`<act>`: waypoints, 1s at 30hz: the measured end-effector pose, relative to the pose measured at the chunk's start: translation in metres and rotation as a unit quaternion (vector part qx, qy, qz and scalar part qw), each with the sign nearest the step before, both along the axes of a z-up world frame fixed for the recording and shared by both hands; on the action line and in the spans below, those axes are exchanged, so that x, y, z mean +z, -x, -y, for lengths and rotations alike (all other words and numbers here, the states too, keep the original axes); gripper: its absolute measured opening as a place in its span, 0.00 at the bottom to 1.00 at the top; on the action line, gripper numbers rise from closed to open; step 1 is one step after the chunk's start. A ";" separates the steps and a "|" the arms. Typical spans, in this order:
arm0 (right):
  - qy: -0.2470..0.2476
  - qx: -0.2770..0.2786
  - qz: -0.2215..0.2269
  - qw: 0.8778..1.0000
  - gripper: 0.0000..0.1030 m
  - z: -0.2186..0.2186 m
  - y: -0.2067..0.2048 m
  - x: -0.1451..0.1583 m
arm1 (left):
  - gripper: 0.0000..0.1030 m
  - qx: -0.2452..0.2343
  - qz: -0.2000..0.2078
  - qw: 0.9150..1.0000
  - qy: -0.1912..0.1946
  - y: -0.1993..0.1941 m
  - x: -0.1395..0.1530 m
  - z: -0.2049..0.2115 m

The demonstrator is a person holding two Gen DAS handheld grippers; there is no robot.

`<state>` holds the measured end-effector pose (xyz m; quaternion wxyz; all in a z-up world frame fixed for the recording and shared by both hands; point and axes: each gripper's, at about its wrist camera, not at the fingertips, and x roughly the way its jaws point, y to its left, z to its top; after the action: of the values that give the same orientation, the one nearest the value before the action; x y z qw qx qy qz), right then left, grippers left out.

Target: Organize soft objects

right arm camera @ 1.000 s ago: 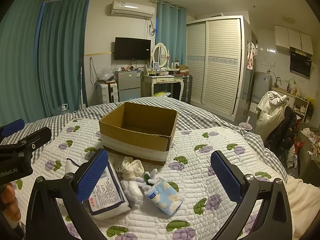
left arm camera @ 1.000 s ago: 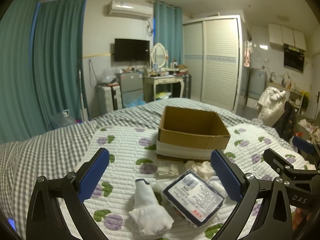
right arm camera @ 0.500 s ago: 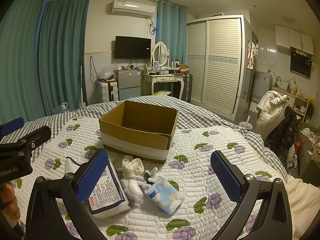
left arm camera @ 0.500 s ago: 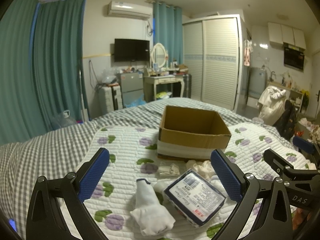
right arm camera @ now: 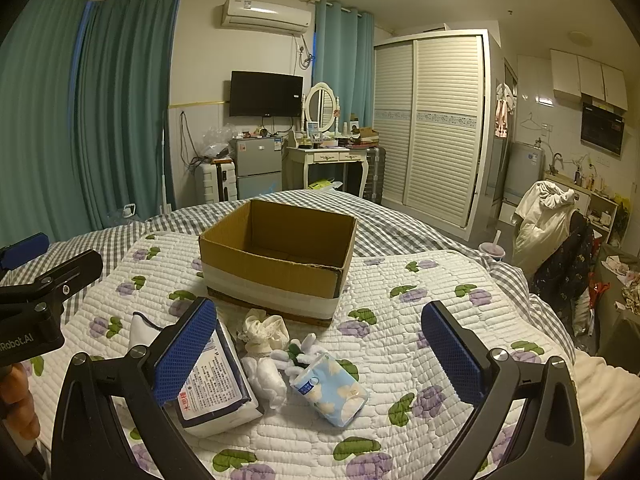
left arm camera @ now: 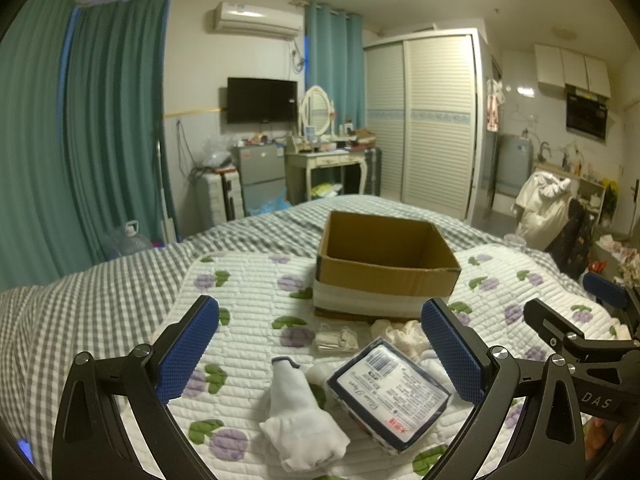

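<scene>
Both claws hang wide open and empty over the bed (left arm camera: 72, 312), and the soft things lie in a loose heap on the quilt just in front of the box (left arm camera: 384, 268), whose open top shows nothing inside. From the left claw (left arm camera: 320, 352) the sock (left arm camera: 298, 420) sits low and a little left of centre between the fingers, its long axis running away from the camera toward the box, cuff end farther off; the wipes pack (left arm camera: 390, 394) lies just right of it, turned on a slant, one corner pointing at the box. From the right claw (right arm camera: 320, 352) that same wipes pack (right arm camera: 216, 384) sits under the left finger, while the tissue pack (right arm camera: 332, 392) lies nearly centred and low, its length slanting down to the right. The lace bundle (right arm camera: 264, 330) is between the packs and the box wall. My reading is that each claw is nearer its own item: the left to the sock, the right to the tissue pack. Either grasp looks to call for a drop straight down and forward, then a carry up and away over the near wall of the box.
</scene>
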<state>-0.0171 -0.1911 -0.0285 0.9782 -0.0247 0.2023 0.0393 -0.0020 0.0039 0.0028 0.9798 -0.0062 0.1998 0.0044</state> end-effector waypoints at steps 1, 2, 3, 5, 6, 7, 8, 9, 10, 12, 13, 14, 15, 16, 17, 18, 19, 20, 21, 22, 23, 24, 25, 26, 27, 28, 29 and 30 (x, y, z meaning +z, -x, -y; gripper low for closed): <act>0.000 0.000 0.000 1.000 1.00 0.000 0.000 0.000 | 1.00 0.000 0.000 1.000 0.000 0.000 0.000 0.000; 0.000 0.000 0.000 1.000 1.00 0.000 0.000 0.000 | 1.00 0.000 0.000 1.000 0.000 0.000 0.000 -0.001; 0.000 0.000 0.000 1.000 1.00 0.000 0.001 -0.001 | 1.00 0.000 0.000 1.000 0.000 0.000 0.000 0.000; 0.000 0.000 0.000 1.000 1.00 0.000 0.000 0.000 | 1.00 0.000 0.000 1.000 0.000 0.000 0.000 0.000; 0.000 0.000 0.001 1.000 1.00 0.000 0.001 -0.001 | 1.00 0.000 0.000 1.000 0.000 0.000 0.000 0.000; 0.000 0.000 0.000 1.000 1.00 0.000 0.000 0.000 | 1.00 0.000 0.000 1.000 0.000 0.000 0.000 0.000; 0.000 0.000 0.000 1.000 1.00 0.000 0.000 -0.001 | 1.00 0.000 0.000 1.000 -0.001 0.000 0.000 0.000; 0.000 0.000 0.000 1.000 1.00 0.000 0.000 -0.001 | 1.00 0.001 0.000 1.000 -0.001 0.000 0.000 0.000; 0.000 0.000 0.000 1.000 1.00 0.000 0.000 0.000 | 1.00 0.000 0.000 1.000 0.000 0.000 0.000 0.001; 0.000 0.000 0.000 1.000 1.00 0.000 0.000 0.000 | 1.00 0.000 0.000 1.000 -0.001 0.000 0.000 0.000; 0.001 0.000 0.000 1.000 1.00 0.000 0.000 0.000 | 1.00 0.000 0.000 1.000 -0.001 0.000 0.000 0.001; 0.001 0.000 0.000 1.000 1.00 0.000 0.000 0.000 | 1.00 0.000 0.000 1.000 -0.001 0.000 0.000 0.001; 0.001 0.000 0.000 1.000 1.00 0.000 0.000 0.000 | 1.00 0.000 0.000 1.000 -0.001 0.000 0.000 0.001; 0.001 0.000 0.000 1.000 1.00 0.000 0.000 0.000 | 1.00 0.000 0.000 1.000 -0.001 0.000 0.000 0.001; 0.001 0.000 0.000 1.000 1.00 0.000 0.000 0.000 | 1.00 0.001 0.000 1.000 -0.001 0.000 0.000 0.001; 0.001 0.000 0.000 1.000 1.00 0.000 0.000 -0.001 | 1.00 0.000 0.000 1.000 -0.001 0.000 0.000 0.001; 0.000 0.000 0.000 1.000 1.00 -0.001 0.000 0.000 | 1.00 0.000 0.000 1.000 -0.001 0.000 0.000 0.001; 0.001 0.000 0.000 1.000 1.00 -0.001 0.000 0.000 | 1.00 0.000 0.000 1.000 -0.001 0.000 0.000 0.001; 0.001 0.000 0.000 1.000 1.00 -0.001 0.000 0.000 | 1.00 0.000 0.000 1.000 -0.001 0.000 0.000 0.001; 0.001 0.000 0.000 1.000 1.00 -0.001 0.000 0.000 | 1.00 0.000 0.001 1.000 -0.002 0.000 0.000 0.001; 0.000 0.000 0.000 1.000 1.00 -0.001 0.000 0.000 | 1.00 0.000 0.001 1.000 -0.002 0.000 0.000 0.001; 0.001 0.000 0.000 1.000 1.00 -0.001 0.000 0.001 | 1.00 0.000 0.001 1.000 -0.002 0.000 -0.001 0.001; 0.001 0.000 0.000 1.000 1.00 -0.001 0.000 0.000 | 1.00 -0.001 0.001 1.000 -0.001 0.000 -0.001 0.001; 0.001 0.000 0.000 1.000 1.00 -0.001 0.000 0.001 | 1.00 -0.001 0.002 1.000 -0.001 0.000 -0.001 0.000; 0.001 0.000 0.000 1.000 1.00 -0.001 0.000 0.000 | 1.00 -0.001 0.002 1.000 -0.002 0.000 -0.001 0.001; 0.001 0.000 0.000 1.000 1.00 -0.001 0.000 0.001 | 1.00 -0.001 0.002 1.000 -0.002 0.000 -0.001 0.001; 0.001 0.000 0.000 1.000 1.00 -0.001 0.000 0.000 | 1.00 -0.001 0.002 1.000 -0.002 0.000 -0.001 0.000; 0.000 0.000 0.000 1.000 1.00 -0.001 0.000 0.001 | 1.00 -0.001 0.002 1.000 -0.002 0.000 -0.001 0.001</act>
<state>-0.0170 -0.1904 -0.0275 0.9783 -0.0251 0.2021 0.0395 -0.0022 0.0034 0.0021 0.9802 -0.0044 0.1981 0.0035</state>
